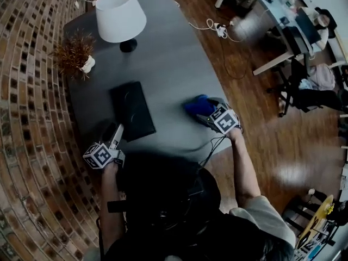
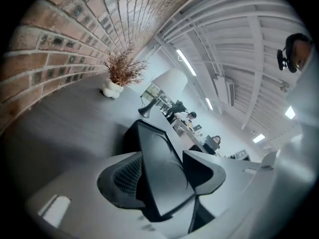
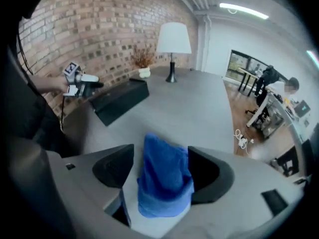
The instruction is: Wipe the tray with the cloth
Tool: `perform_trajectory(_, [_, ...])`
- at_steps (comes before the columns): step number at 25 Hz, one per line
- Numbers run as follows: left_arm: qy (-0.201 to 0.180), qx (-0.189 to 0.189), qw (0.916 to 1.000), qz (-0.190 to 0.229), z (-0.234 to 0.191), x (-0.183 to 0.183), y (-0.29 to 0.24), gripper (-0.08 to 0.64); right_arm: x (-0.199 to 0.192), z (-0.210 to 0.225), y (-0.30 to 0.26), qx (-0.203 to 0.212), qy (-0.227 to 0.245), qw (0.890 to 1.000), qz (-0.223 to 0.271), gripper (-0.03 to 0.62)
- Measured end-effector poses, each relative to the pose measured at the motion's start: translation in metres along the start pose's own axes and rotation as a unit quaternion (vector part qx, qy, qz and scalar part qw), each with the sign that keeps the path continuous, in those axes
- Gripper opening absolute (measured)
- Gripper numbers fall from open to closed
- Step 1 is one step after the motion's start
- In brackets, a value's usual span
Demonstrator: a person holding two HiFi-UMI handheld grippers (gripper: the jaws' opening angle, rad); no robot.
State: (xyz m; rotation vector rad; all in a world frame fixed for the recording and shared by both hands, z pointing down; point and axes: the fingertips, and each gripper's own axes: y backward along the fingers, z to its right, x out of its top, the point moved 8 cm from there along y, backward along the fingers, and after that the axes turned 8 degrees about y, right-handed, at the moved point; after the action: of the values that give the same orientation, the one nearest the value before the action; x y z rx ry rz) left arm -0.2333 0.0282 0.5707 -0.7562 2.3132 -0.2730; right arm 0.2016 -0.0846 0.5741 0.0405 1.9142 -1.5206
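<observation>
A flat black tray [image 1: 132, 110] lies on the grey table [image 1: 174, 64], its long side running away from me. My left gripper [image 1: 117, 132] is at the tray's near left corner. In the left gripper view the tray [image 2: 149, 138] fills the gap between the jaws of that gripper [image 2: 167, 171], which are shut on it. A bunched blue cloth [image 1: 197, 105] is at the table's right side, held by my right gripper [image 1: 209, 113]. The right gripper view shows the cloth [image 3: 164, 178] pinched between that gripper's [image 3: 162, 171] jaws, with the tray [image 3: 119, 99] and the left gripper [image 3: 82, 81] off to the left.
A white-shaded lamp [image 1: 120, 14] stands at the table's far end, and a dried plant in a white pot [image 1: 73, 54] sits by the brick wall [image 1: 27, 91]. The table's right edge drops to a wood floor with a cable and power strip [image 1: 220, 30]. Desks and chairs stand further right.
</observation>
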Motion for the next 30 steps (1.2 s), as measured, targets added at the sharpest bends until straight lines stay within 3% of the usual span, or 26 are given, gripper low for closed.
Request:
perform_trajectory(2, [-0.026, 0.007, 0.9991, -0.033, 0.014, -0.025, 0.004, 0.242, -0.015, -0.003, -0.021, 0.001, 0.041, 0.998, -0.056, 0.380])
perform_trajectory(5, [-0.063, 0.016, 0.9951, -0.075, 0.029, -0.053, -0.004, 0.242, -0.031, -0.005, -0.050, -0.026, 0.114, 0.986, -0.122, 0.379])
perform_trajectory(6, [-0.068, 0.016, 0.9942, -0.082, 0.031, -0.059, -0.007, 0.242, -0.031, -0.004, -0.053, -0.034, 0.132, 0.981, -0.136, 0.355])
perform_trajectory(7, [-0.070, 0.015, 0.9938, -0.085, 0.032, -0.063, -0.009, 0.242, -0.027, -0.003, -0.052, -0.042, 0.138, 0.979, -0.144, 0.244])
perform_trajectory(8, [-0.070, 0.015, 0.9938, -0.085, 0.033, -0.066, -0.011, 0.242, -0.019, -0.002, -0.048, -0.043, 0.129, 0.980, -0.143, 0.181])
perform_trajectory(9, [-0.070, 0.015, 0.9941, -0.082, 0.034, -0.068, -0.012, 0.242, -0.006, -0.003, -0.044, -0.035, 0.102, 0.987, -0.121, 0.160])
perform_trajectory(11, [-0.069, 0.018, 0.9946, -0.075, 0.035, -0.069, -0.015, 0.242, 0.036, -0.008, -0.036, 0.018, -0.009, 1.000, -0.005, 0.154])
perform_trajectory(12, [-0.070, 0.021, 0.9948, -0.071, 0.035, -0.069, -0.015, 0.240, 0.060, -0.013, -0.037, 0.062, -0.079, 0.992, 0.072, 0.153])
perform_trajectory(14, [-0.070, 0.027, 0.9955, -0.059, 0.035, -0.069, -0.016, 0.230, 0.103, -0.018, -0.055, 0.136, -0.198, 0.951, 0.197, 0.154])
perform_trajectory(15, [-0.067, 0.029, 0.9961, -0.050, 0.034, -0.069, -0.015, 0.230, 0.120, -0.015, -0.071, 0.148, -0.238, 0.932, 0.229, 0.153])
perform_trajectory(18, [-0.061, 0.028, 0.9973, -0.031, 0.034, -0.071, -0.013, 0.230, 0.154, 0.007, -0.124, 0.137, -0.336, 0.894, 0.263, 0.153])
perform_trajectory(20, [-0.058, 0.023, 0.9976, -0.030, 0.035, -0.073, -0.013, 0.229, 0.166, 0.016, -0.153, 0.160, -0.404, 0.859, 0.271, 0.155])
perform_trajectory(21, [-0.057, 0.020, 0.9977, -0.030, 0.036, -0.074, -0.013, 0.217, 0.169, 0.015, -0.164, 0.178, -0.422, 0.848, 0.267, 0.154])
perform_trajectory(23, [-0.056, 0.018, 0.9978, -0.032, 0.038, -0.074, -0.013, 0.212, 0.170, 0.003, -0.176, 0.204, -0.419, 0.850, 0.245, 0.155])
perform_trajectory(27, [-0.061, 0.020, 0.9974, -0.032, 0.038, -0.072, -0.015, 0.212, 0.142, -0.034, -0.148, 0.245, -0.363, 0.874, 0.208, 0.155])
perform_trajectory(30, [-0.060, 0.027, 0.9974, -0.029, 0.037, -0.071, -0.013, 0.212, 0.099, -0.087, -0.116, 0.276, -0.312, 0.898, 0.142, 0.155])
